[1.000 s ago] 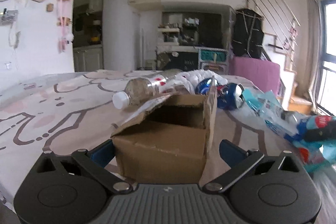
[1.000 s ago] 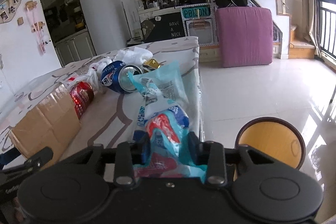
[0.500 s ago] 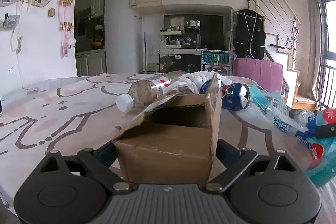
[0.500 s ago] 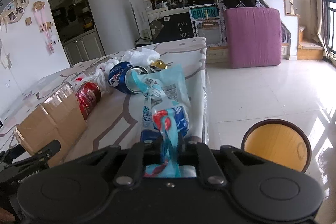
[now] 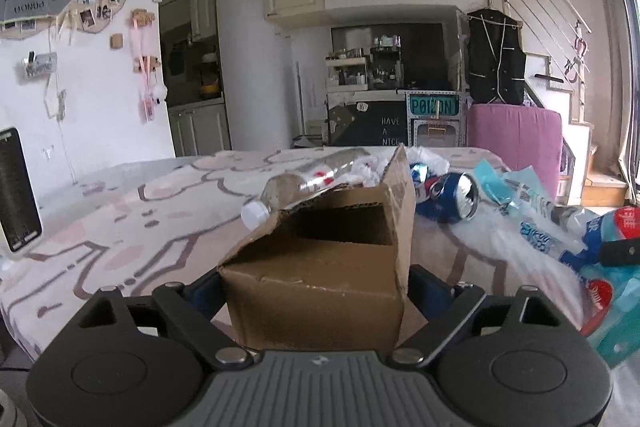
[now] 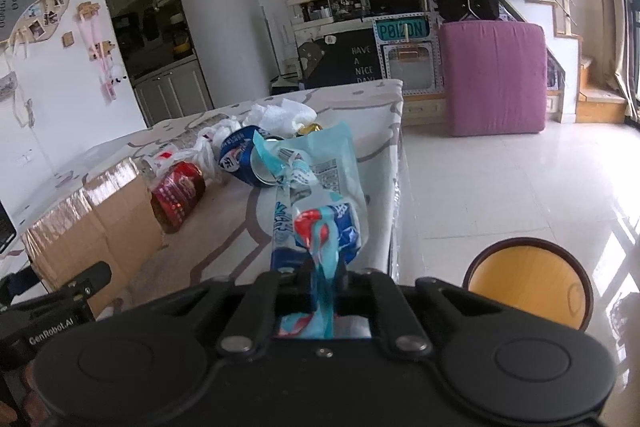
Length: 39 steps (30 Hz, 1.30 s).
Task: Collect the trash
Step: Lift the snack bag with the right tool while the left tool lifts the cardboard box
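Patterned tablecloth [image 5: 120, 227] in a white-tiled room — left gripper [image 5: 316, 291] clamps the cardboard box [image 5: 320, 279], jaws just closing; right gripper [image 6: 324, 275] pinches the blue wrapper [image 6: 320, 187].

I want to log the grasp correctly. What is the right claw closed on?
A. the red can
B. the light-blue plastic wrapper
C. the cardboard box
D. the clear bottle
B: the right claw pinches the light-blue plastic wrapper, whose crumpled end passes between its shut fingers.

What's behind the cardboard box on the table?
Behind the cardboard box lies a clear plastic bottle with a white cap, then crumpled white bags and a blue can. The box's raised flap hides most of the bottle.
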Motion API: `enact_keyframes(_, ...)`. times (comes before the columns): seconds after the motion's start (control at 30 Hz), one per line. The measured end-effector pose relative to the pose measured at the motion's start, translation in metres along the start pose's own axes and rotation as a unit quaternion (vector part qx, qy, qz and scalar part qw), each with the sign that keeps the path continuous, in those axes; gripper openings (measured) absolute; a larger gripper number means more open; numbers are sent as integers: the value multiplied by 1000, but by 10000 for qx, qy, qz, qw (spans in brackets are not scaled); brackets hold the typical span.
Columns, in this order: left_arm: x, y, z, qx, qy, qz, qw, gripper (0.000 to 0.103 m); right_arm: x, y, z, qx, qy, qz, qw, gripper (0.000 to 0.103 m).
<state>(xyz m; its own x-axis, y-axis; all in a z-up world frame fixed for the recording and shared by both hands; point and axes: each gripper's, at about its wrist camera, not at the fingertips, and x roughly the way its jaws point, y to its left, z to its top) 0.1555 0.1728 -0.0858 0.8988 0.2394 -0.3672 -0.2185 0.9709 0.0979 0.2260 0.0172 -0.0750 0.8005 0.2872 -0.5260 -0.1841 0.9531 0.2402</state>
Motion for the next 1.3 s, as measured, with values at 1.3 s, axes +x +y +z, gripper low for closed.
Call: enact_keyframes(1.3,-66,-216,57,454,148,-1438,9885,92,-132,-194,23,187,-465,-911,9946,6)
